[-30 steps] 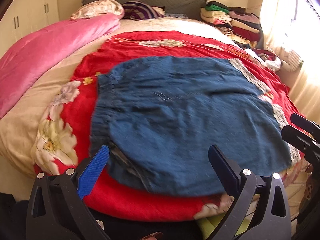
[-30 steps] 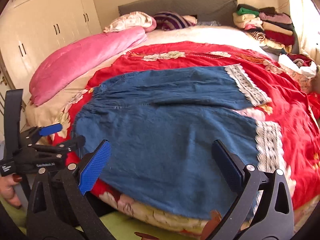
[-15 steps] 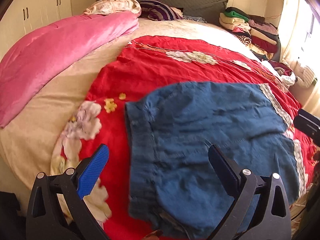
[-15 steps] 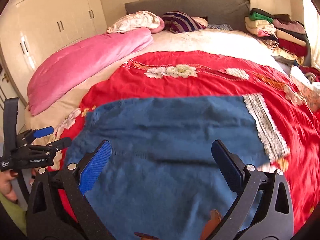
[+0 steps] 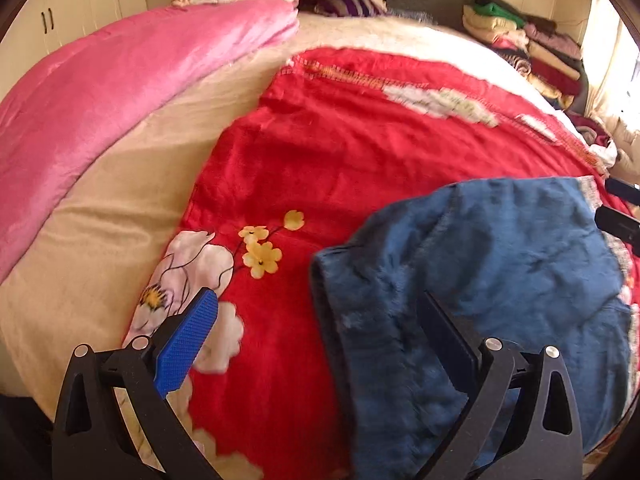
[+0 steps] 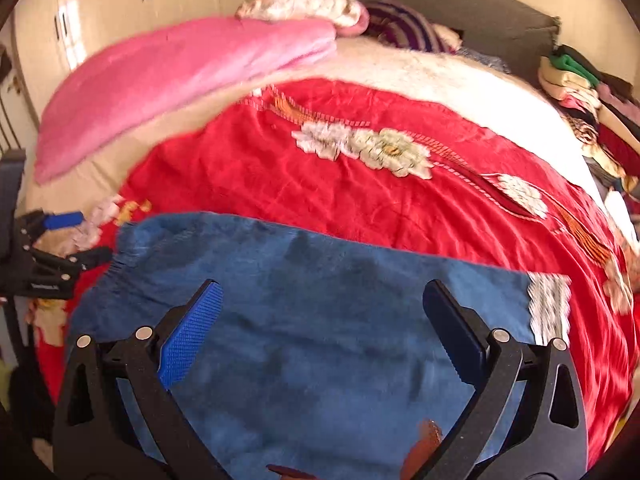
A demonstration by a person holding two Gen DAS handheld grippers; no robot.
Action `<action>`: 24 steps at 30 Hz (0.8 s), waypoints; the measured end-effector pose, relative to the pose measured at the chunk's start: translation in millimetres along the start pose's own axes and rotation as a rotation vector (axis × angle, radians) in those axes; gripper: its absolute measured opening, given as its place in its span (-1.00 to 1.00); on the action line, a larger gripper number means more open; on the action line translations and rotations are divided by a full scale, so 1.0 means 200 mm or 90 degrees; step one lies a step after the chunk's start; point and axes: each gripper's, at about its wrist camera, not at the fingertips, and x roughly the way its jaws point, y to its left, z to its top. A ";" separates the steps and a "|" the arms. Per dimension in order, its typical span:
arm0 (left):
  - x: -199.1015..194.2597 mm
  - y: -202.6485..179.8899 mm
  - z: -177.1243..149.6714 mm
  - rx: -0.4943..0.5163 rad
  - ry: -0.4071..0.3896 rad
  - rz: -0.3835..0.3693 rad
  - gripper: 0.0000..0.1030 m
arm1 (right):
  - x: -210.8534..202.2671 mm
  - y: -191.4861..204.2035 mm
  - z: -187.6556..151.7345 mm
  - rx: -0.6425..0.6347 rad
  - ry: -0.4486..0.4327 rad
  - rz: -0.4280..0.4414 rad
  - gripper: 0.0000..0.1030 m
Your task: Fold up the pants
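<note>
Blue denim pants (image 6: pixel 320 320) lie flat on the red flowered blanket (image 6: pixel 340 184), with a white lace hem (image 6: pixel 548 304) at the right. My right gripper (image 6: pixel 322 286) hovers open over the middle of the pants, holding nothing. In the left wrist view the pants (image 5: pixel 500 272) fill the lower right, their waistband edge (image 5: pixel 320 280) between my open fingers. My left gripper (image 5: pixel 316 298) straddles that edge, empty. Each gripper shows in the other view: the left gripper (image 6: pixel 80 238) beside the waistband, the right gripper (image 5: pixel 618 204) at the far right edge.
A pink quilt (image 5: pixel 120 92) lies along the bed's left side, with pillows (image 6: pixel 312 4) at the grey headboard (image 6: pixel 460 4). A stack of folded clothes (image 6: pixel 580 80) sits at the back right. White wardrobes (image 6: pixel 120 8) stand to the left.
Both grippers have moved forward and lower over the bed. The left view has swung left, so the pants now sit at its lower right. Both grippers stay open.
</note>
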 end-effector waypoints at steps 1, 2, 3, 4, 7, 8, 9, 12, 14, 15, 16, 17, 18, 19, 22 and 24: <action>0.03 0.00 0.01 -0.003 0.008 -0.005 0.92 | 0.07 -0.01 0.02 -0.010 0.015 -0.001 0.84; 0.06 0.00 0.03 -0.003 0.013 -0.008 0.92 | 0.12 -0.01 0.03 -0.018 0.026 -0.005 0.84; 0.09 0.00 0.04 -0.002 0.011 -0.008 0.92 | 0.17 -0.02 0.05 -0.024 0.032 -0.010 0.84; 0.11 -0.01 0.06 0.005 0.003 -0.006 0.92 | 0.22 -0.02 0.07 -0.035 0.038 -0.013 0.84; 0.21 -0.02 0.10 0.019 0.008 -0.006 0.92 | 0.34 -0.01 0.11 -0.054 0.056 0.001 0.84; 0.23 -0.01 0.10 0.015 0.010 -0.014 0.91 | 0.36 0.00 0.12 -0.065 0.058 0.000 0.84; 0.25 -0.01 0.10 0.014 0.010 -0.019 0.91 | 0.39 0.02 0.12 -0.081 0.061 0.003 0.84; 0.28 -0.01 0.08 0.025 0.003 -0.045 0.23 | 0.45 0.08 0.14 -0.126 0.074 0.009 0.84; 0.25 -0.04 0.08 0.044 -0.013 -0.072 -0.24 | 0.49 0.13 0.15 -0.164 0.082 0.004 0.84; 0.23 -0.06 0.07 0.054 -0.018 -0.072 -0.30 | 0.50 0.14 0.15 -0.177 0.085 0.001 0.84; 0.18 -0.08 0.06 0.069 -0.034 -0.067 -0.33 | 0.51 0.17 0.15 -0.198 0.088 -0.001 0.84; 0.16 -0.08 0.06 0.075 -0.043 -0.069 -0.36 | 0.52 0.19 0.15 -0.219 0.089 -0.003 0.84; 0.12 -0.09 0.06 0.077 -0.055 -0.072 -0.38 | 0.53 0.21 0.16 -0.231 0.088 -0.006 0.84; 0.07 -0.09 0.05 0.078 -0.072 -0.083 -0.38 | 0.53 0.23 0.15 -0.252 0.085 -0.008 0.84; -0.07 -0.10 0.02 0.090 -0.111 -0.101 -0.39 | 0.52 0.26 0.15 -0.276 0.068 -0.003 0.78; -0.13 -0.12 0.00 0.100 -0.125 -0.106 -0.39 | 0.51 0.26 0.13 -0.267 0.061 0.029 0.35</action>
